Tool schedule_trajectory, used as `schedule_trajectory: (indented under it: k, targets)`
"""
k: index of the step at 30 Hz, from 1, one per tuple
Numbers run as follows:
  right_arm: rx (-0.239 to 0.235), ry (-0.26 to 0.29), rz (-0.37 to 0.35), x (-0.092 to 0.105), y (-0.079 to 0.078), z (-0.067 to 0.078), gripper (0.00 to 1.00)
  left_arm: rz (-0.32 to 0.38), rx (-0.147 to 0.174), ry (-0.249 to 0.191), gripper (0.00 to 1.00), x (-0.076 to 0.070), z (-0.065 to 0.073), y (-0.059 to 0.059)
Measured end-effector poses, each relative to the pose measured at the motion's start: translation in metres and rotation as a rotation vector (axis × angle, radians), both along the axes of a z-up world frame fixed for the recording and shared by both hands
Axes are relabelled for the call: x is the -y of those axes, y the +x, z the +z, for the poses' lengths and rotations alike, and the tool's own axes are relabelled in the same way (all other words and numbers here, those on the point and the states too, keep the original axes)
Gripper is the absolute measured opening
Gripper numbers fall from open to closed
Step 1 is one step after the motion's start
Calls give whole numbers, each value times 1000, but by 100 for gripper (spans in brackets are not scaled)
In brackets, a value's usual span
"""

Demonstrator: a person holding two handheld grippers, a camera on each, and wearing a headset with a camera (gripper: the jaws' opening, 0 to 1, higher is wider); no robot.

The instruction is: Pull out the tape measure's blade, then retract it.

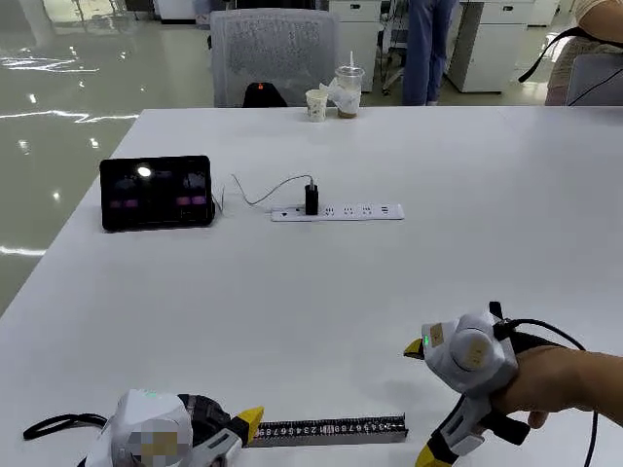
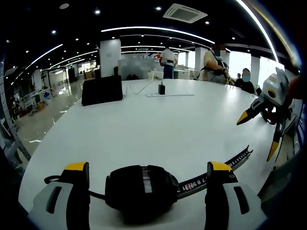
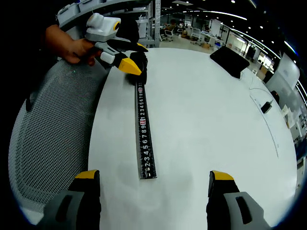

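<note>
I read everything off the blade (image 1: 331, 429), which lies pulled out flat along the near edge of the table (image 1: 467, 165), numbers up. Far left of the blade and well beyond it stands a dark tablet (image 1: 156, 192). At the blade's left end sits the black case (image 2: 141, 191), and its strap (image 1: 63, 423) trails off farther left. My left gripper (image 2: 147, 167) straddles that case with its jaws spread, one yellow tip on each side. In the left gripper view I see a gap between each jaw and the case, so nothing is clamped. The blade runs out from the case past one of those jaws. Beyond the blade's middle, well apart from it, lies a white power strip (image 1: 337, 211) with a black charger (image 1: 311, 198) plugged in. Farther still, a paper cup (image 1: 316, 104) and a lidded cup (image 1: 348, 86) stand at the table's far edge, in front of a grey chair (image 1: 274, 56). Just right of the blade's free end hangs my right gripper (image 1: 420, 402), jaws released and wide. In the right gripper view the blade's tip lies between them, touching neither.
</note>
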State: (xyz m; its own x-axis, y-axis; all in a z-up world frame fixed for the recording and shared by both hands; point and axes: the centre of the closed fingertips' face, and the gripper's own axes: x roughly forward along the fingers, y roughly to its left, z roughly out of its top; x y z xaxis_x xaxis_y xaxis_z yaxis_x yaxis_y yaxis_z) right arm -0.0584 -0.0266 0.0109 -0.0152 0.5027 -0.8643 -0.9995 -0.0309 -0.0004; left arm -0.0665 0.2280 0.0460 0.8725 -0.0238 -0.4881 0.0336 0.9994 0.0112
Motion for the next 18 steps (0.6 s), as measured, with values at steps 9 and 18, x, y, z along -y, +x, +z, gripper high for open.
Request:
schedule_trajectory:
  k: [9, 18]
  targets:
    - [-27, -24, 13, -3, -2, -10, 83, 11, -27, -48, 99, -1, -10, -4]
    - [-17, -32, 37, -2, -2, -14, 66, -3, -3, -41, 99, 1, -8, -2]
